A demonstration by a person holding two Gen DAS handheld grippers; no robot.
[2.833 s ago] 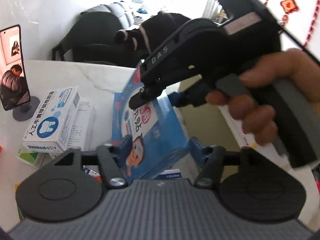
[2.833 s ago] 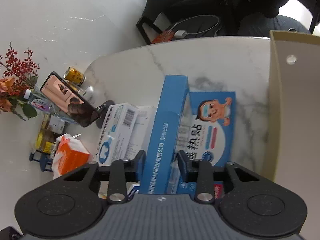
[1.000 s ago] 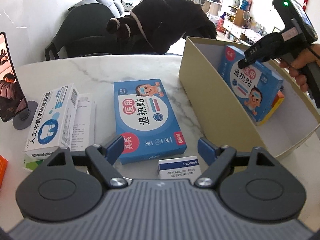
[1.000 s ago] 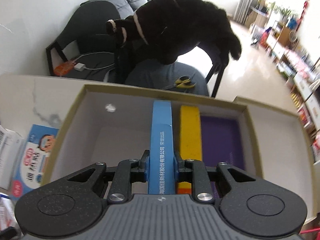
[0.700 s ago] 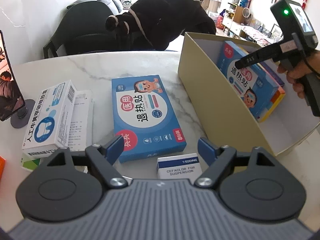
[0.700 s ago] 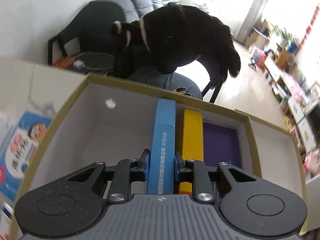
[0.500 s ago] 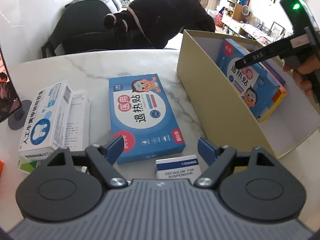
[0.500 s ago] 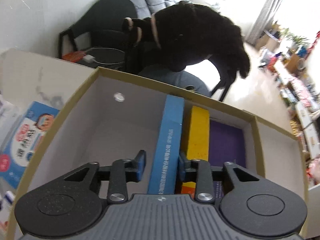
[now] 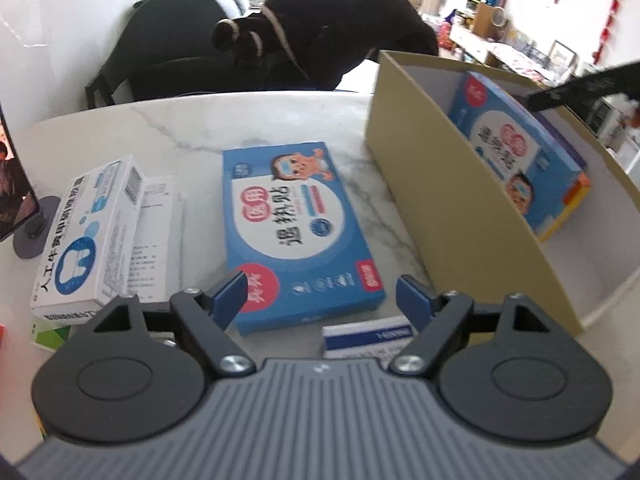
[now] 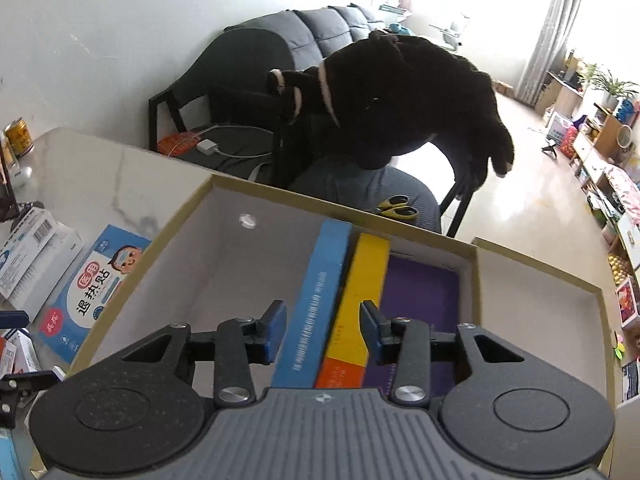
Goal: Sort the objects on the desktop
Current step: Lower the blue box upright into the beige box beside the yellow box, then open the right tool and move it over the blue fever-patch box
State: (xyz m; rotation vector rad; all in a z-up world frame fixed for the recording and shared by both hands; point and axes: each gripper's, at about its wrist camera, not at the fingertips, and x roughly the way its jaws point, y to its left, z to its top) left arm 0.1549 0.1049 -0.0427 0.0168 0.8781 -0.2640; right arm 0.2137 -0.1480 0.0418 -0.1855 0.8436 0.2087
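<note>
A blue fever-patch box (image 10: 316,304) stands on edge inside the cardboard box (image 10: 188,216), leaning on a yellow box (image 10: 362,292) and a purple one (image 10: 420,300). My right gripper (image 10: 322,330) hovers above it with jaws opening; the pads do not touch it. From the left wrist the same blue box (image 9: 516,160) shows in the cardboard box (image 9: 444,192), with a fingertip (image 9: 568,94) of the right gripper above it. My left gripper (image 9: 320,298) is open over a second blue fever-patch box (image 9: 292,228) lying flat on the marble table (image 9: 160,136).
A white toothpaste box (image 9: 88,236) lies left of the flat blue box, a small white-and-blue medicine box (image 9: 368,336) under my left gripper. A phone on a stand (image 9: 20,208) is at the far left. A chair with a black plush toy (image 10: 392,96) stands behind the table.
My right gripper let go of the blue box, which now stands in the cardboard box, and drew back and up. The left gripper stayed open over the flat blue box.
</note>
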